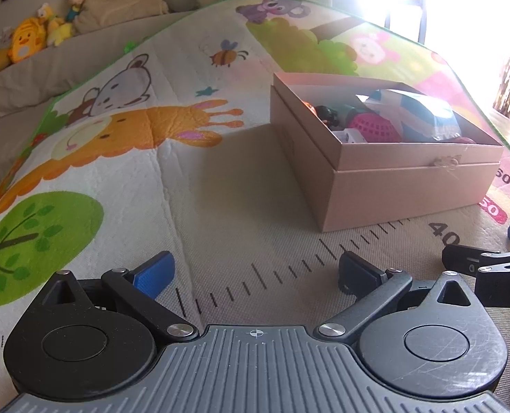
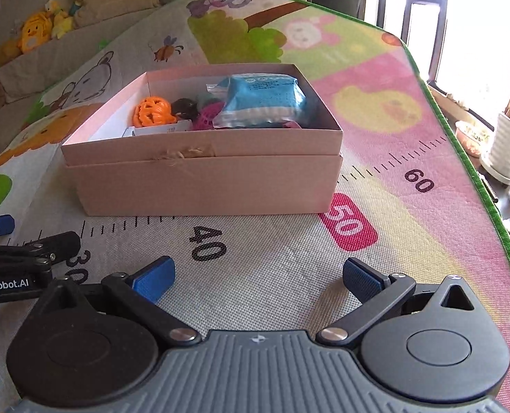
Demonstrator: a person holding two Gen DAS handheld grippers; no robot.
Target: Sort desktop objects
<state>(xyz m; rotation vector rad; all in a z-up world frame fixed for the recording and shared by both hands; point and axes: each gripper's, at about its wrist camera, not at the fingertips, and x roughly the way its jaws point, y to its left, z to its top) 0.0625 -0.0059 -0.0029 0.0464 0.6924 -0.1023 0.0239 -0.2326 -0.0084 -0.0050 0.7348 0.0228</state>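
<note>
A beige cardboard box [image 2: 203, 179] stands on the cartoon play mat [image 2: 275, 261], also seen at the right as the box [image 1: 409, 192] from the left wrist. Inside lie a blue plastic packet [image 2: 265, 99], an orange lattice ball [image 2: 151, 110], a black object [image 2: 185, 107] and a pink lattice ball [image 1: 372, 127]. My right gripper [image 2: 258, 277] stands open just above the mat, in front of the box, with nothing between its fingers. My left gripper [image 1: 256, 273] is open and empty too, left of the box.
The mat's green edge [image 2: 489, 199] drops off at the right, with plant pots [image 2: 506, 144] beyond. A sofa with plush toys [image 1: 27, 38] runs along the back left. The two grippers are close side by side; the left one's fingers [image 2: 24, 251] show at the right wrist view's left edge.
</note>
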